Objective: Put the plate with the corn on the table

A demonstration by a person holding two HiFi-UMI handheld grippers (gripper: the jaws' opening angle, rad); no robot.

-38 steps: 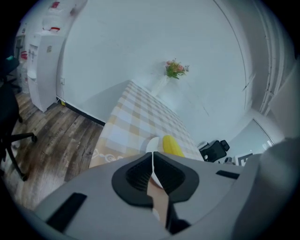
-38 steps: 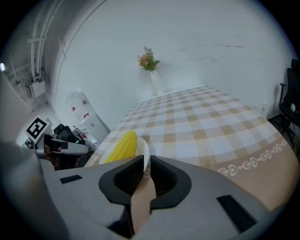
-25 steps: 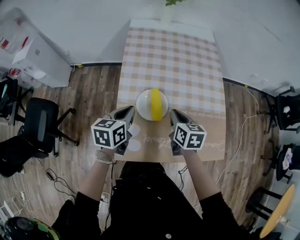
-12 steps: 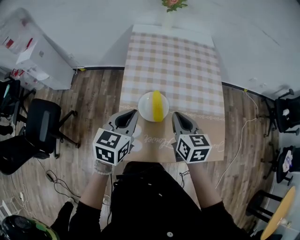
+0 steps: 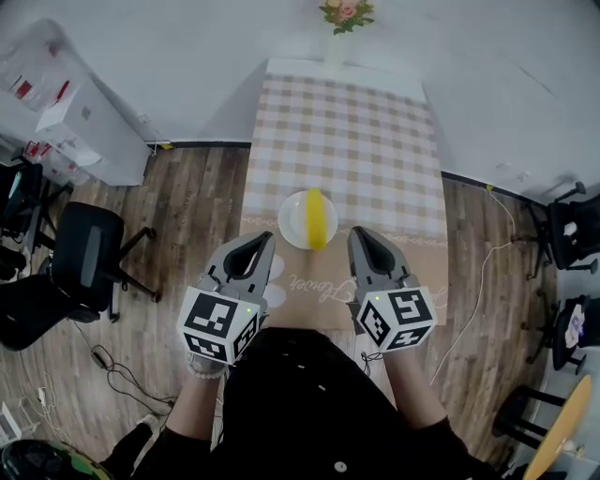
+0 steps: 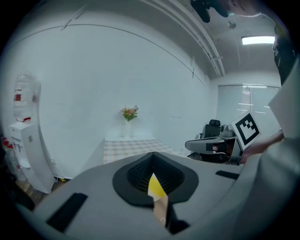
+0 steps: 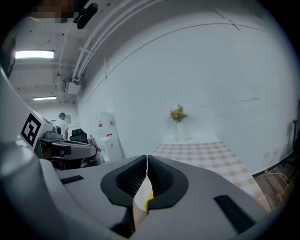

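Observation:
A white plate (image 5: 307, 219) with a yellow corn cob (image 5: 316, 218) lying on it rests on the checked table (image 5: 347, 131), near the front. Both grippers hover at the table's front edge, apart from the plate. My left gripper (image 5: 261, 240) is to the plate's lower left and my right gripper (image 5: 360, 234) to its lower right. Both are shut with nothing held. In the left gripper view the corn (image 6: 154, 186) shows through the slit below the shut jaws. The right gripper view shows the plate (image 7: 141, 191) and corn (image 7: 149, 198) the same way.
A vase of flowers (image 5: 339, 19) stands at the table's far end. A black office chair (image 5: 84, 253) and a white cabinet (image 5: 66, 122) are to the left. More chairs (image 5: 572, 230) and a floor cable (image 5: 478, 281) lie to the right.
Both grippers have drawn back from the plate's sides toward the person. The plate with the corn stays on the table.

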